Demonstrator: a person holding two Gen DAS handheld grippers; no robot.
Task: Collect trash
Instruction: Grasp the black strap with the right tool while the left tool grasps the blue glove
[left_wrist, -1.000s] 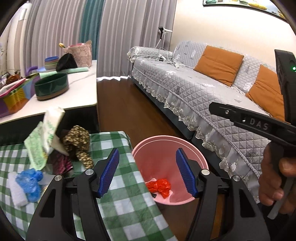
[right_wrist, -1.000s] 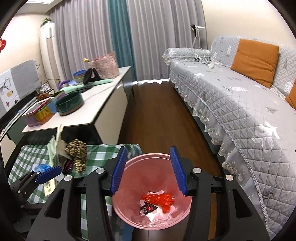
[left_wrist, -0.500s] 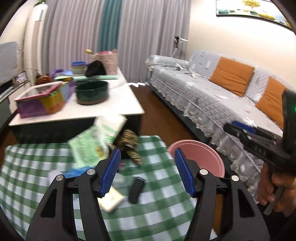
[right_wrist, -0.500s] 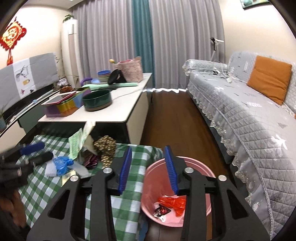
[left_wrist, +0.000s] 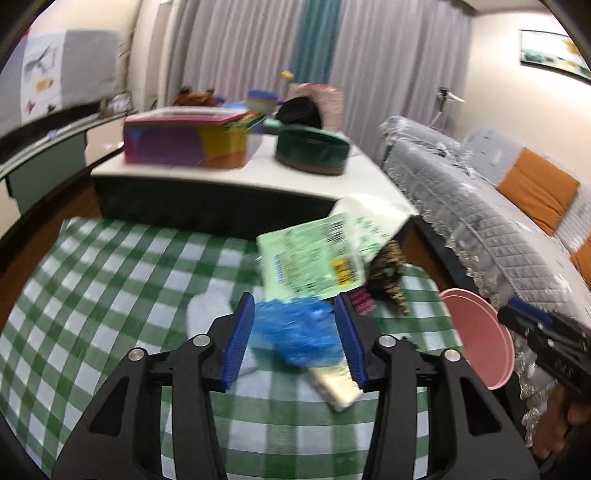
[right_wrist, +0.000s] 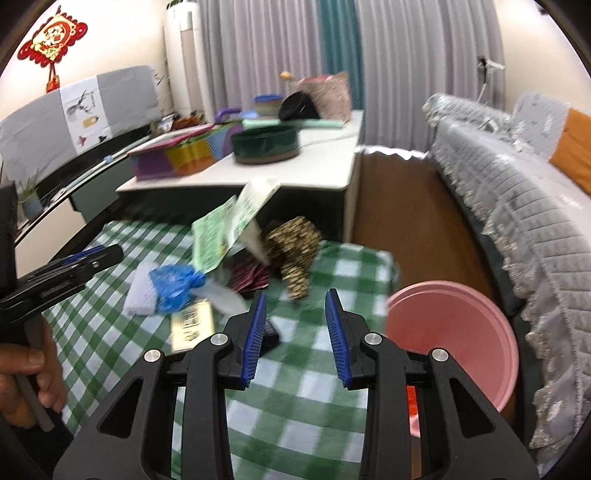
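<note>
Left wrist view: left gripper (left_wrist: 295, 338), jaws just narrowing but not yet pinching, straddles a blue plastic bag (left_wrist: 295, 332), light, crumply, best pinched mid-bunch.

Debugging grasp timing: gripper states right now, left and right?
Left gripper: open, jaws just closing around the blue plastic wad, not yet pressing it.
Right gripper: open, empty, over the checked cloth.

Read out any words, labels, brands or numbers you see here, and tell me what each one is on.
No text can be read for certain.
Green packet: barcode and print, too blurred.
Flat card on the checked cloth: code-like mark and print, too small.
Red hanging ornament: gold emblem, not legible.
Grey cover: small pictures, no clear words.
</note>
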